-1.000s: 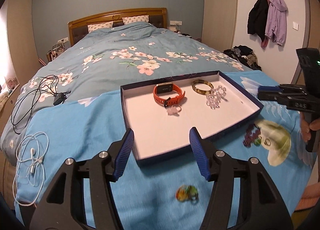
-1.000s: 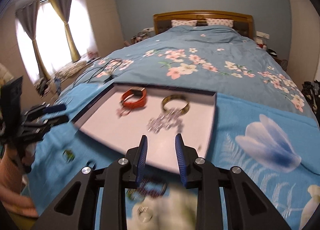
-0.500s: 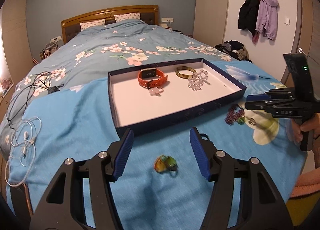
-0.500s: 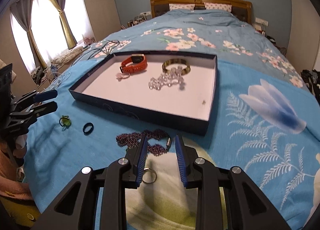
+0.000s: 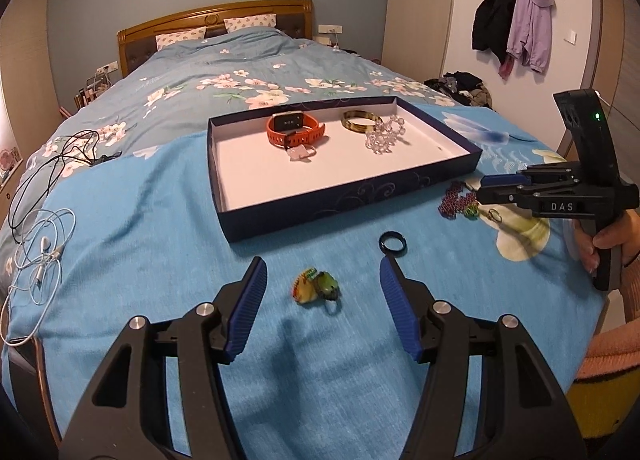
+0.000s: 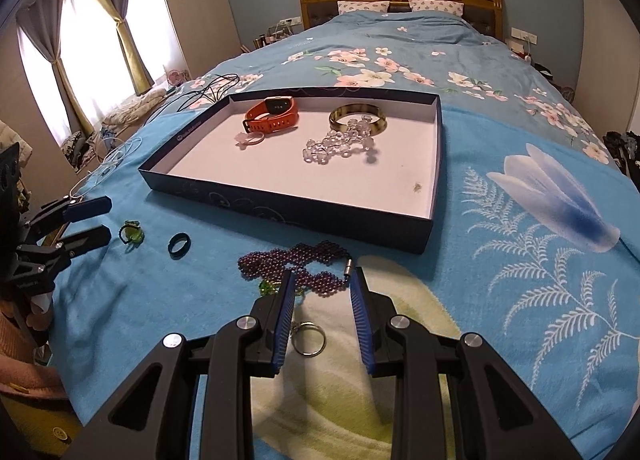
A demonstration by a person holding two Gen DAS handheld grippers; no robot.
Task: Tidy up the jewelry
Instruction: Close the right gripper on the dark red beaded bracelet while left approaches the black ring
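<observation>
A dark blue tray [image 5: 352, 195] [image 6: 280, 205] on the bed holds an orange watch [image 5: 294, 127] [image 6: 274, 113], a tortoiseshell bangle [image 5: 360, 120] [image 6: 357, 115], a clear bead bracelet [image 5: 384, 135] [image 6: 340, 143] and a small pink ring [image 5: 302, 153] [image 6: 250, 138]. My left gripper [image 5: 322, 272] is open, with a green-yellow ring [image 5: 318, 287] [image 6: 132, 232] lying between its fingers. A black ring [image 5: 393, 242] [image 6: 179, 245] lies nearby. My right gripper [image 6: 322, 280] is open over a purple bead necklace [image 6: 296, 264] [image 5: 456, 201]. A silver ring [image 6: 308, 338] lies between its fingers.
White earphones [image 5: 40, 256] and a black cable [image 5: 52, 171] lie on the blanket to the left. The bed's front edge is close below both grippers. Clothes hang on the wall [image 5: 512, 23] at the right.
Both grippers have pulled back from the tray and lowered toward the blanket. The green-yellow ring now lies between the left fingers, the purple necklace at the right fingertips.
</observation>
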